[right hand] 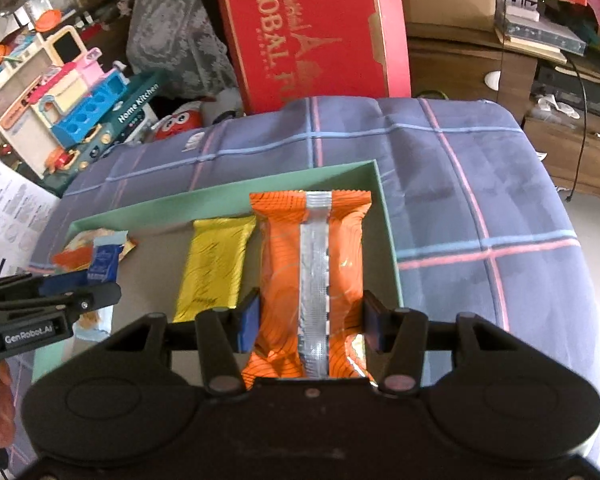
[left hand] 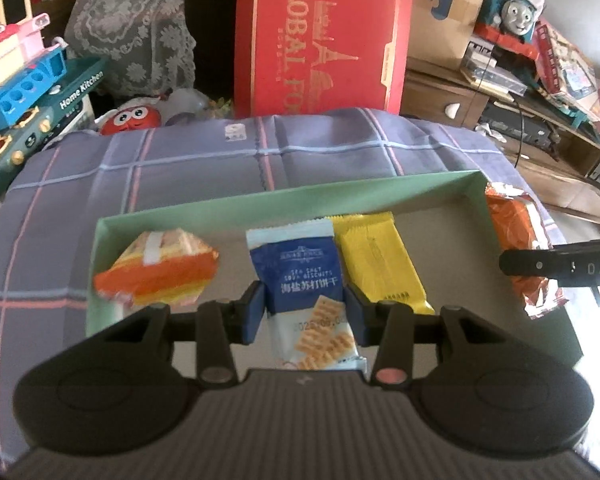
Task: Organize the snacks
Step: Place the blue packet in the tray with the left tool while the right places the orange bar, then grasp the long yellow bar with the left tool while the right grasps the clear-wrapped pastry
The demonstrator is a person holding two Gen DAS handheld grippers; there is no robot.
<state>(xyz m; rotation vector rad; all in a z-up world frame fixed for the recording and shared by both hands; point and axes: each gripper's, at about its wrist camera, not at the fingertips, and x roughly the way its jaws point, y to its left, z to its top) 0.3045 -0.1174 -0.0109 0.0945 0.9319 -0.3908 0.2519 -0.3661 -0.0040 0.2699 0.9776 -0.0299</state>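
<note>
While the left camera looks down, the left hand-held gripper (left hand: 305,312) is squeezed on a blue and white cracker pack (left hand: 306,284), holding it just over the floor of the green box (left hand: 260,204). Two snacks already lie in the box: a crinkly orange and yellow snack (left hand: 160,274) in the left end, and a yellow bar (left hand: 376,260) just beside the cracker pack on its right. At the right edge, an orange bag (left hand: 516,232) hangs in the other gripper. From the right camera, the right hand-held gripper (right hand: 309,320) is squeezed on that orange bag (right hand: 312,272), a long shiny pack with a silver strip down its middle. It sits over the right end of the green box (right hand: 220,196), next to the yellow bar (right hand: 216,264). The box rests on a purple checked cloth (right hand: 480,200) over the tabletop. I think the job is near its end: both held packs need setting down and letting go. No loose snacks show outside the box.
</note>
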